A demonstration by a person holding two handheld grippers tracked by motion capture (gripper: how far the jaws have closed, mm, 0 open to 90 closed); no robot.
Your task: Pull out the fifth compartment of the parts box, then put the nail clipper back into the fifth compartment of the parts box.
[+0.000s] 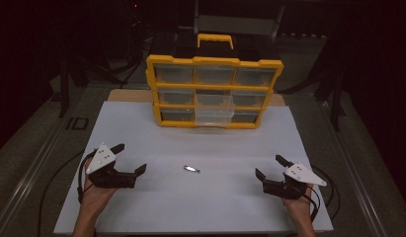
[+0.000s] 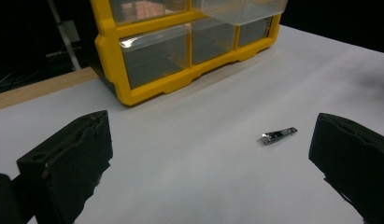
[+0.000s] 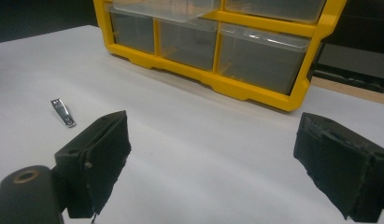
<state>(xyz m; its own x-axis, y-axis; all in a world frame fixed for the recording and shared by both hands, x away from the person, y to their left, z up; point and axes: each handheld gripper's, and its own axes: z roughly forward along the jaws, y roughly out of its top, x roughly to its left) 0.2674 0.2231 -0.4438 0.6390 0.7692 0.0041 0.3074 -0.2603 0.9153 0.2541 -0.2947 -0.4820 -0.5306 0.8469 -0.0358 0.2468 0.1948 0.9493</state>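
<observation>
The nail clipper [image 1: 192, 169] lies flat on the white table surface [image 1: 156, 207], roughly midway between the two grippers and well apart from both; it also appears in the left gripper view [image 2: 279, 135] and in the right gripper view [image 3: 63, 112], folded shut and bright against the matte sheet. The left gripper [image 1: 131, 158] rests near the left edge of the sheet with its jaws spread wide and nothing between them; the right gripper [image 1: 270, 167] sits near the right edge, its jaws likewise apart and empty. Beyond the clipper stands the yellow drawer organizer [image 1: 214, 92], upright at the far side of the table; its lower middle drawer [image 1: 213, 116] is pulled partly forward, the likely destination for the clipper. Judged hazards: the clipper is thin, low and smooth, so jaws closing from above may skate over it or push it across the sheet rather than seize it; a grip taken near one end may let it pivot and drop during transfer; a descent too steep may press the jaw tips into the table; an approach to the open drawer that is too low may strike its clear front lip and shift the organizer.
</observation>
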